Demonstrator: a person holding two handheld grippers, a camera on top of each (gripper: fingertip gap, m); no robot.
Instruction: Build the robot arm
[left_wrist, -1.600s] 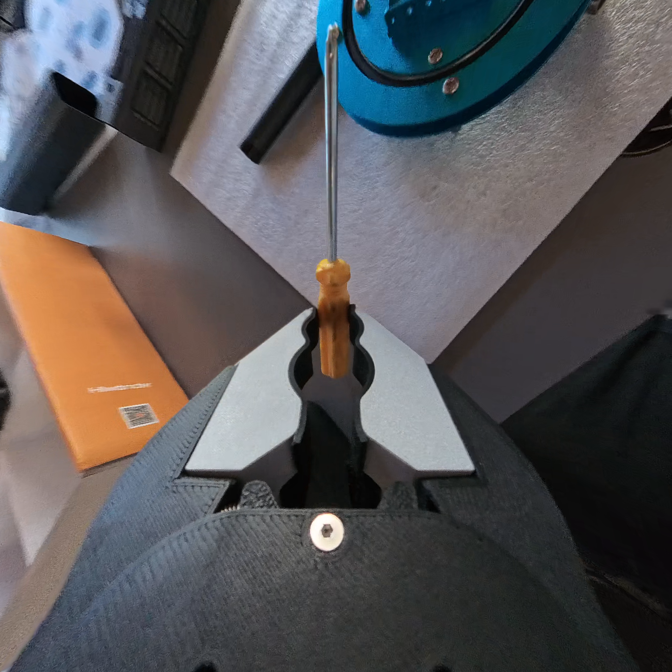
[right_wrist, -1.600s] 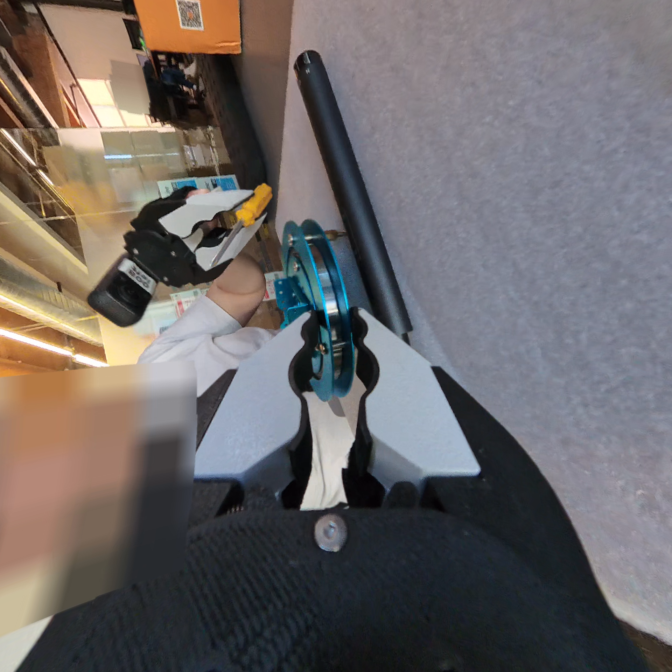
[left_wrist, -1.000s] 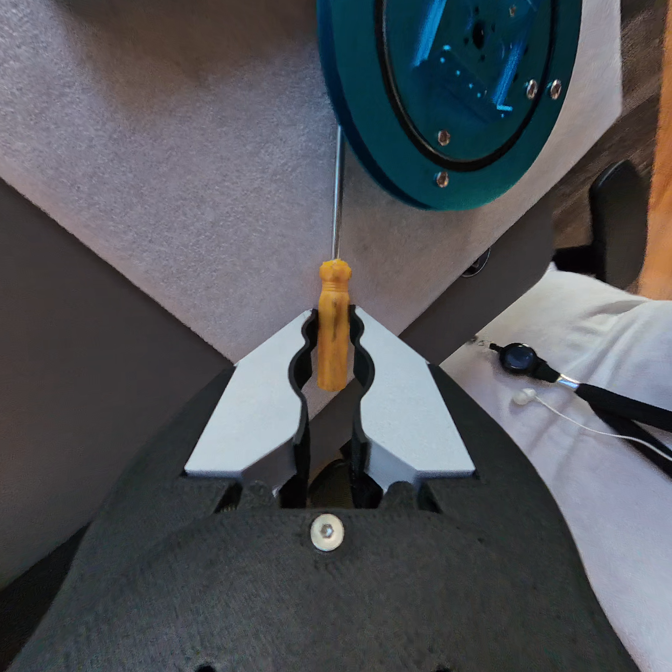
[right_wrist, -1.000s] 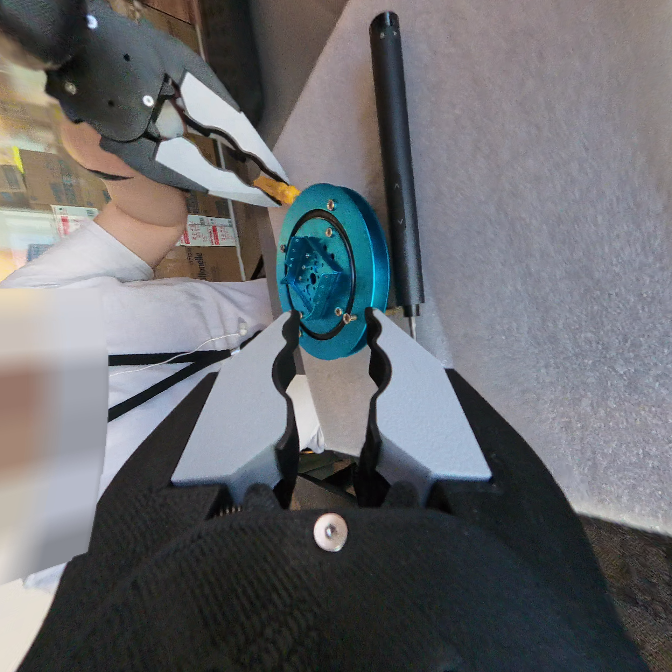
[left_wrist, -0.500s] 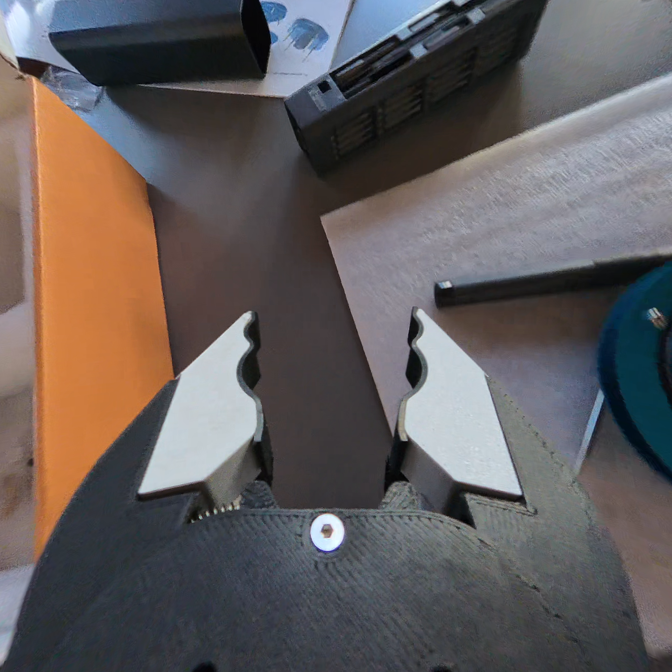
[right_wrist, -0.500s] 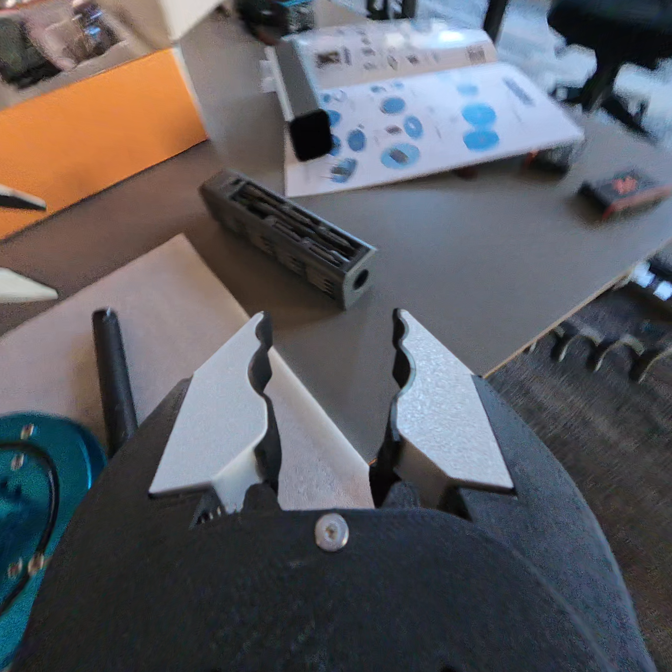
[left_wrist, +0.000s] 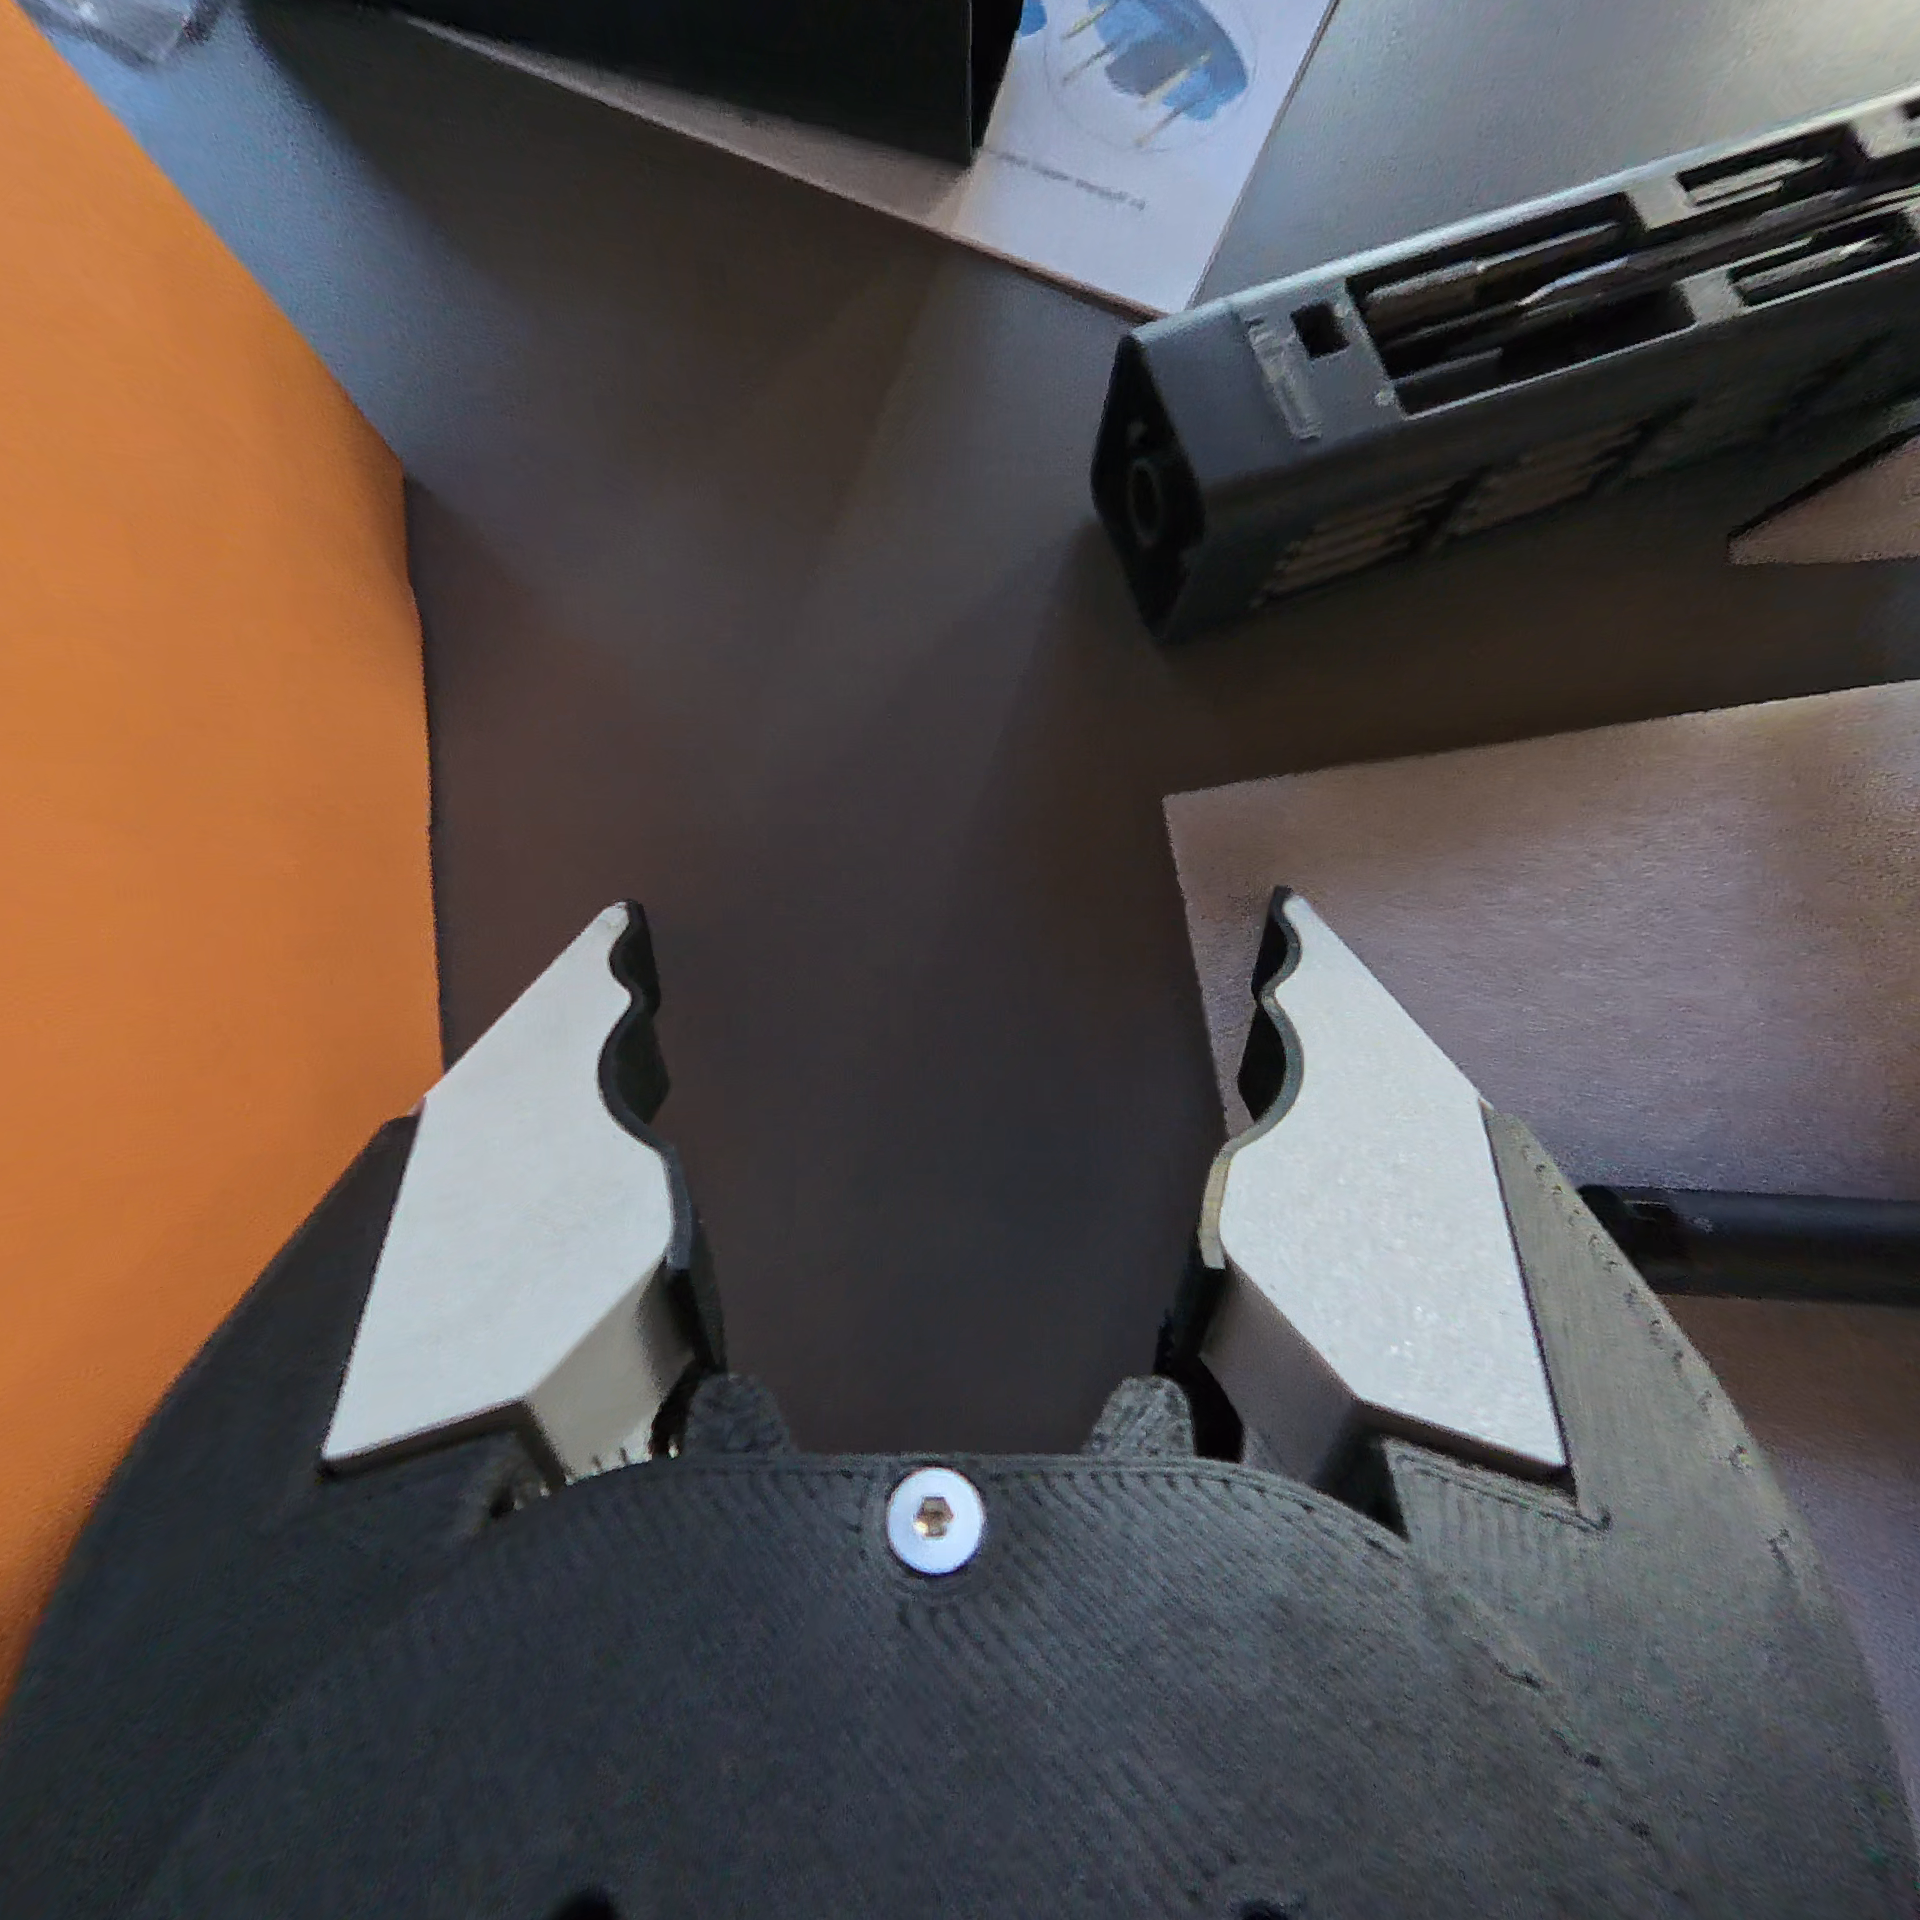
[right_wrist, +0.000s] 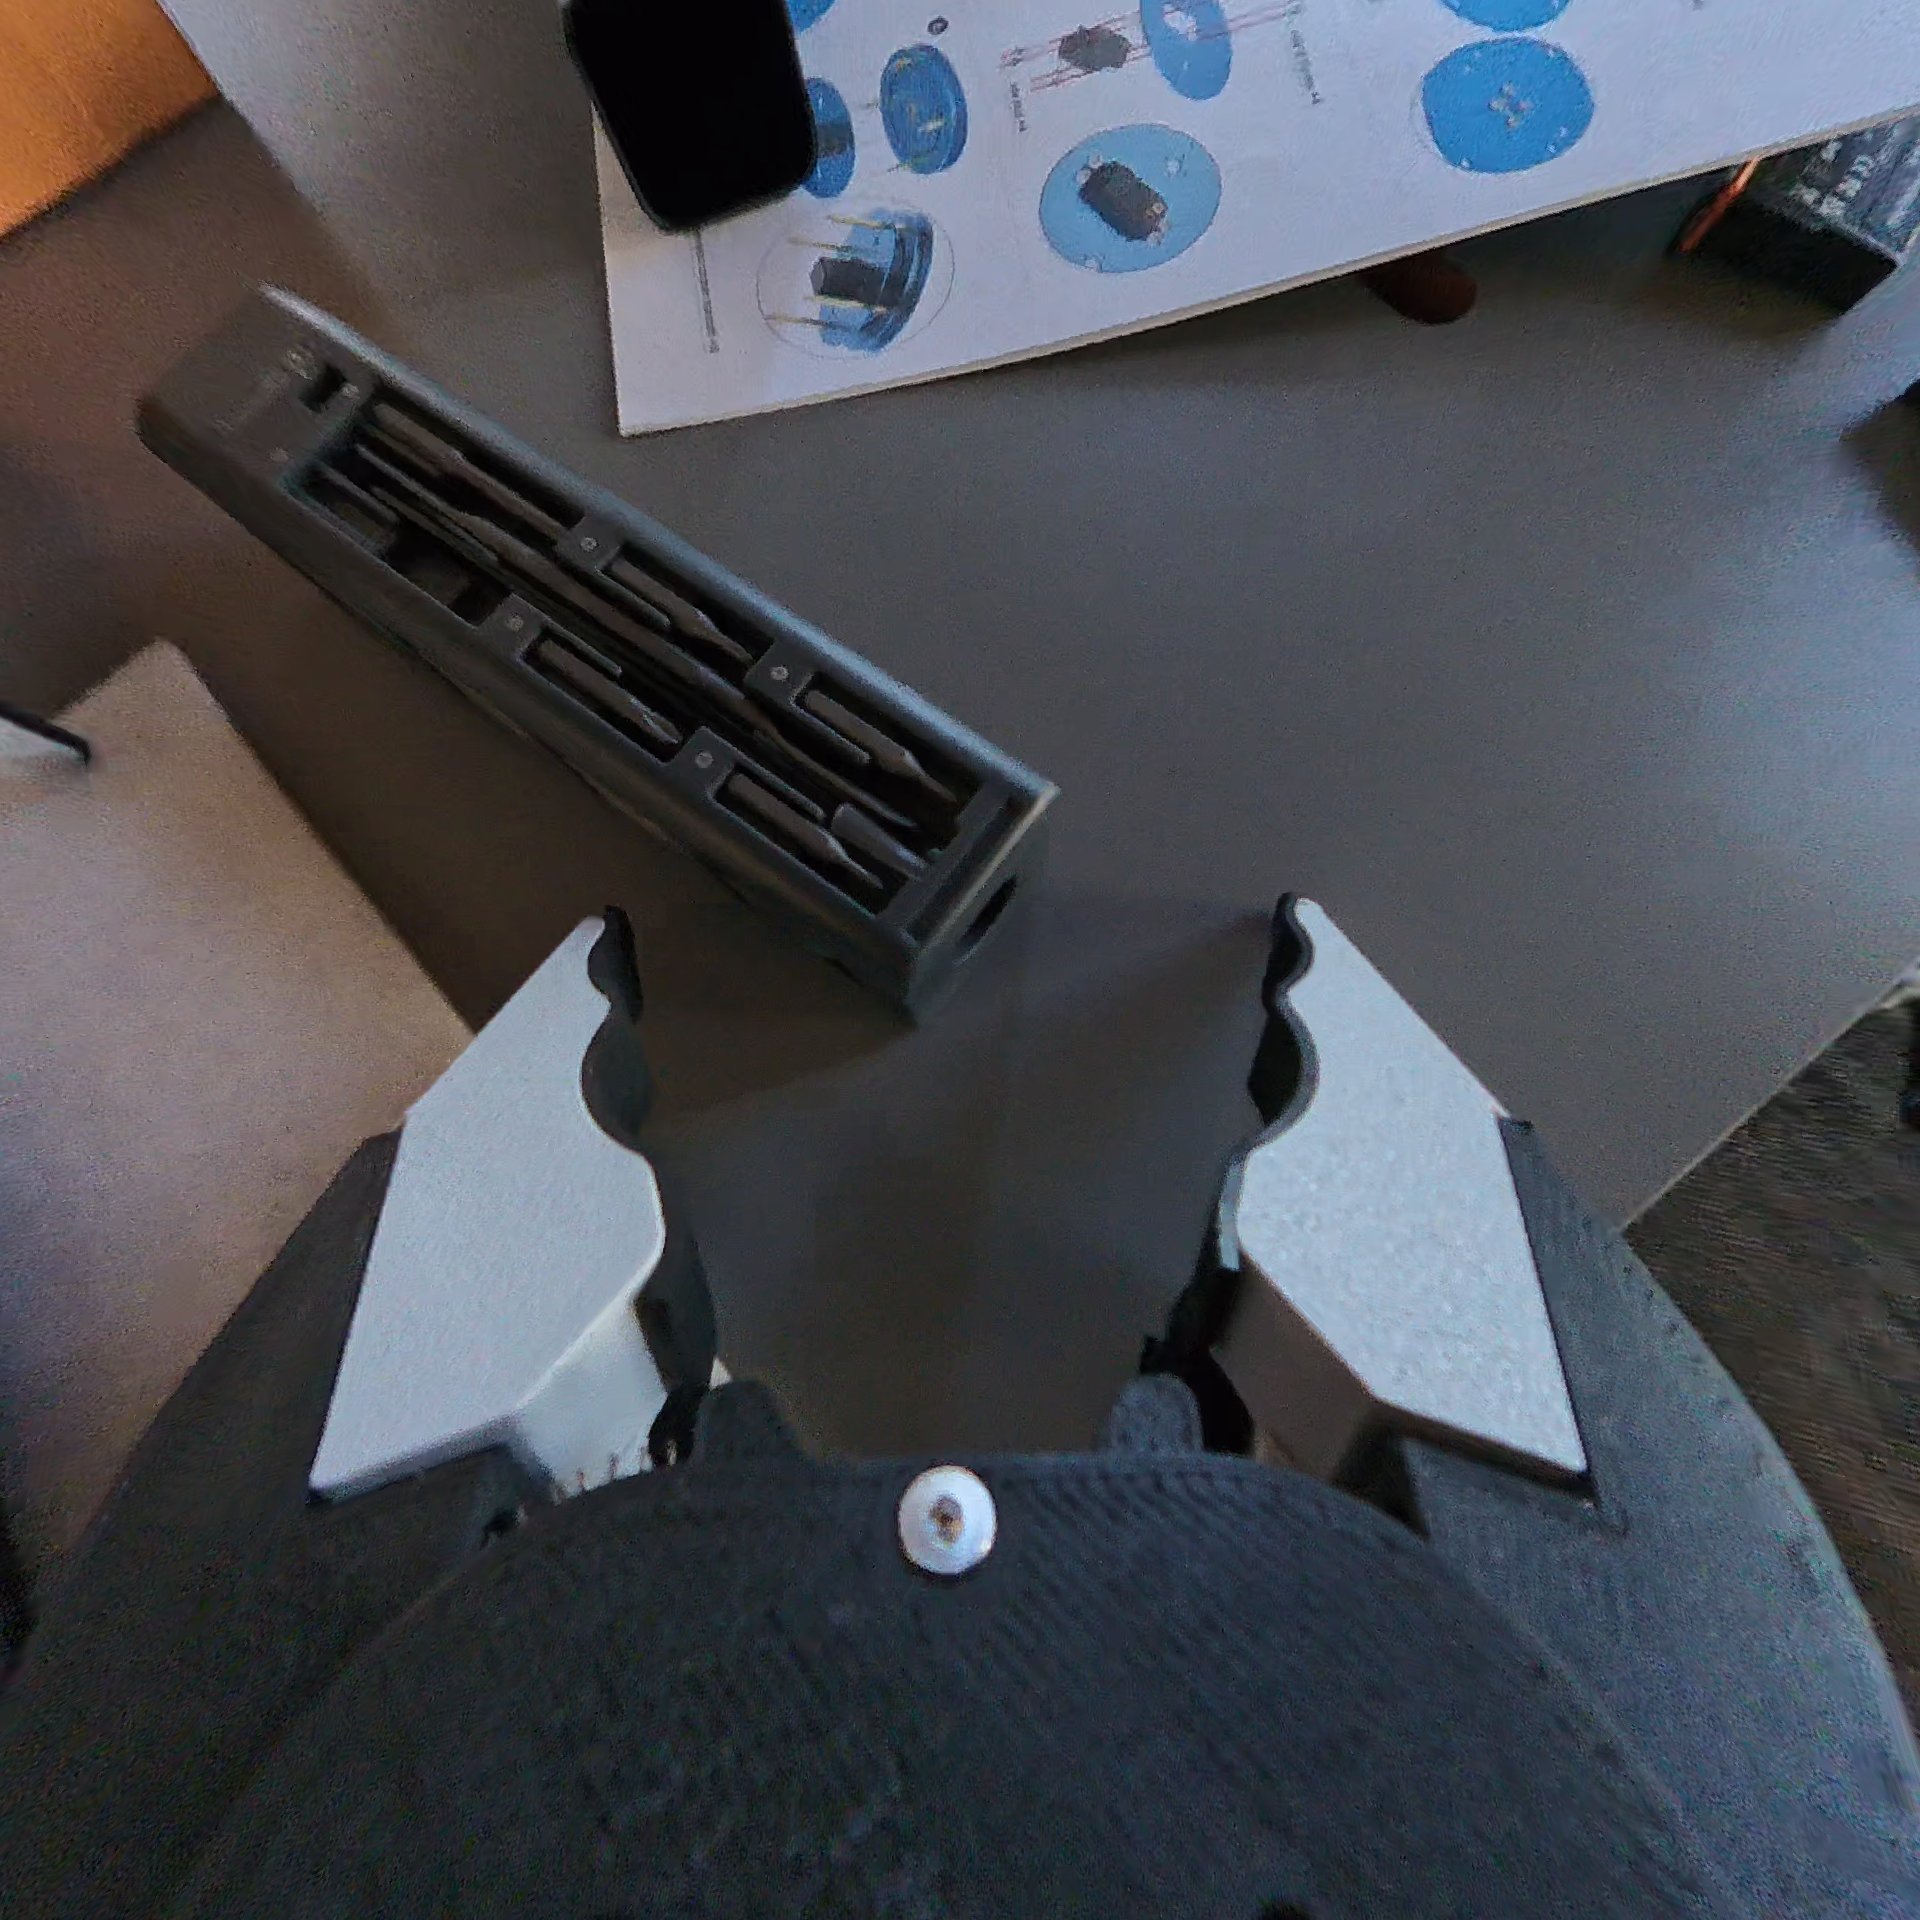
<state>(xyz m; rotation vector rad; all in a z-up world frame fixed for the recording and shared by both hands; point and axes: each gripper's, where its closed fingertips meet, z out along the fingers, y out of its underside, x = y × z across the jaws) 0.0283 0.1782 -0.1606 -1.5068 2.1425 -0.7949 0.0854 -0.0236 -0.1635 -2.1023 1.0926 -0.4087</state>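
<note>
Grey tabletop (right_wrist: 1351, 675) bearing 1 grey felt mat (left_wrist: 1610, 935), 1 orange box (left_wrist: 187, 675), 1 illustrated sheet (right_wrist: 1299, 208). Left gripper (left_wrist: 951, 914): jaws wide apart, empty, above bare table between box and mat. Right gripper (right_wrist: 945, 920): jaws wide apart, empty, just beside 1 dark slotted bit case (right_wrist: 582, 644).

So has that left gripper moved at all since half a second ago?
Yes. The left gripper has pushed forward and leftward: the dark bit case looms nearer at upper right, and the orange box fills more of the left.
</note>
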